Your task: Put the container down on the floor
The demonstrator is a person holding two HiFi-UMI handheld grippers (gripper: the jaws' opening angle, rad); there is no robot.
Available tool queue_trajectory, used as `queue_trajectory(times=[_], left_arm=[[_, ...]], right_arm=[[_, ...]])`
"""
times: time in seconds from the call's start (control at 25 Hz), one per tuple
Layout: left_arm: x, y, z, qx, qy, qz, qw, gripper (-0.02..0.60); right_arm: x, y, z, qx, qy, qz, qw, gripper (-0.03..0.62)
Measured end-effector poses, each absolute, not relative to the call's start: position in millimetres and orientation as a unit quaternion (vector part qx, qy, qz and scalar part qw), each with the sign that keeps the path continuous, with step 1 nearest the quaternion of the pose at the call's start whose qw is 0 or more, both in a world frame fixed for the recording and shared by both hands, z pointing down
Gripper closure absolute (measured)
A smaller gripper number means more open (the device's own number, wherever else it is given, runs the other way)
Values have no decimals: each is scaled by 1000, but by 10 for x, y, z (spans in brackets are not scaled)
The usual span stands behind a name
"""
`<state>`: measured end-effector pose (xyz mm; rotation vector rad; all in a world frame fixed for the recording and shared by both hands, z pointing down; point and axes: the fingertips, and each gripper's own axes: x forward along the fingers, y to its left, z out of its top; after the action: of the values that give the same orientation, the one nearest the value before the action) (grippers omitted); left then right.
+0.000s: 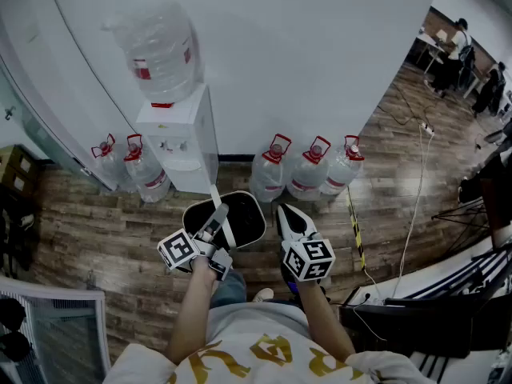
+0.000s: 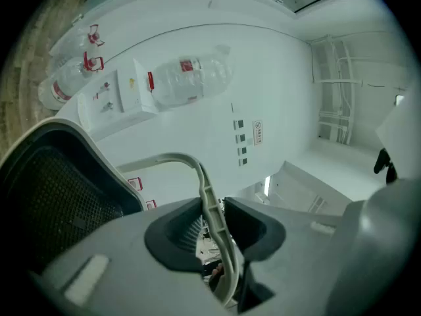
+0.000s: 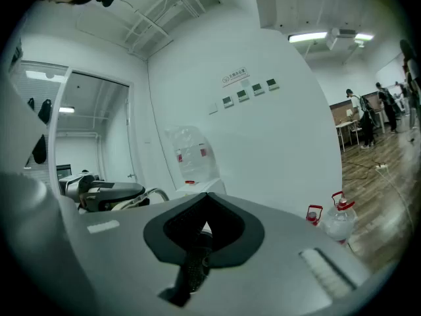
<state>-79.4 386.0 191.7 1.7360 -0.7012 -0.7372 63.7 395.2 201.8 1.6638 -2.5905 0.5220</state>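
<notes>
The left gripper [image 1: 213,224] is clamped on the thin white handle [image 2: 209,199], and the black container [image 1: 242,217] hangs below and ahead of it, above the floor [image 1: 120,238] before the dispenser [image 1: 180,138]. The right gripper [image 1: 293,221], jaws together and empty, is just beside its rim. The way to go is straight down, I judge. The red bottle labels [image 1: 142,71] are too small to read.

- Water dispenser [image 1: 178,134]: against wall [image 1: 304,62]; bottle [image 1: 160,50] on top.
- Two jugs [image 1: 146,174]: left of dispenser.
- Three jugs [image 1: 308,174]: right of dispenser.
- Container [image 1: 250,216]: before dispenser.
</notes>
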Motion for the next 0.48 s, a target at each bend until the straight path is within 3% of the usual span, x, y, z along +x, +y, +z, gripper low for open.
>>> queue_trajectory(times=[0.48], left_arm=[[-885, 3771, 1999, 730, -312, -304, 526, 471]], right_arm=[[787, 3888, 2111, 549, -818, 169, 12, 571]])
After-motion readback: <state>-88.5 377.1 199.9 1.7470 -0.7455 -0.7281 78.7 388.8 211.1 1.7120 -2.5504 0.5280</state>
